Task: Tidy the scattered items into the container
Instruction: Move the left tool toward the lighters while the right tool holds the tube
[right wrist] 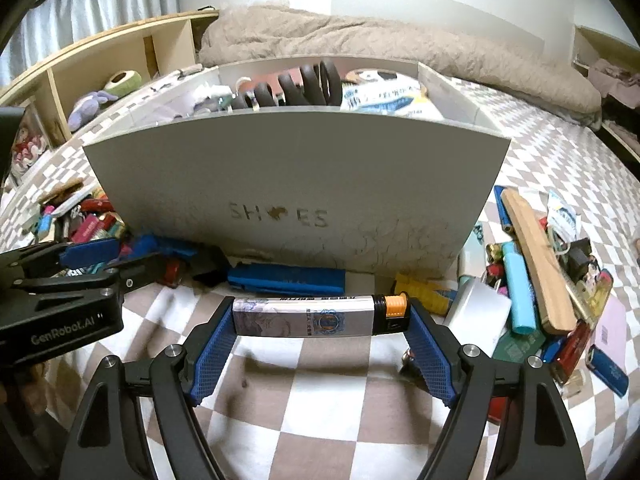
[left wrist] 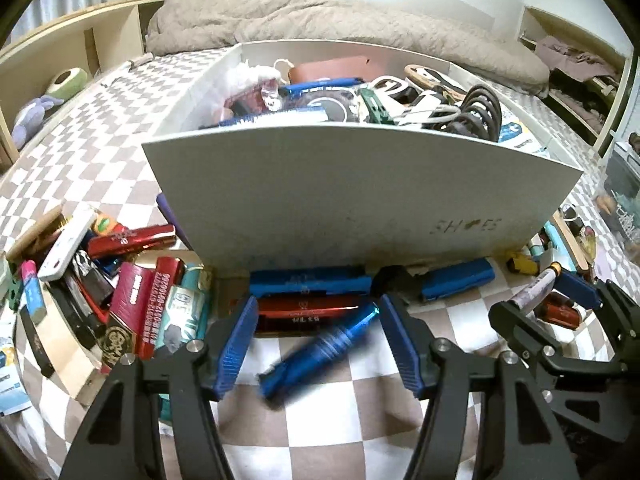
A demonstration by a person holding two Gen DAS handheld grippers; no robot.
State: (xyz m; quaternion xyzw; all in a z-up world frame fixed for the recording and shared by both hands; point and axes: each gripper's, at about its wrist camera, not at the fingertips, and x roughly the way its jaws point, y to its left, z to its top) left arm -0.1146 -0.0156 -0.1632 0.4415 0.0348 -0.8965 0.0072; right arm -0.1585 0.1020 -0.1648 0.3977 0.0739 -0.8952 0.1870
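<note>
On the front wall of the white box we can read the faint word "SHOES", where a small heart shape stands in the place of the letter O. On the black body of the left gripper, as the right wrist view shows it, we read the white brand "GenRobot.AI". The long silver lighter carries an emblem and some small characters, but they are too small for us to read. The red packets on the bed show digits and characters, also too blurred to read.
</note>
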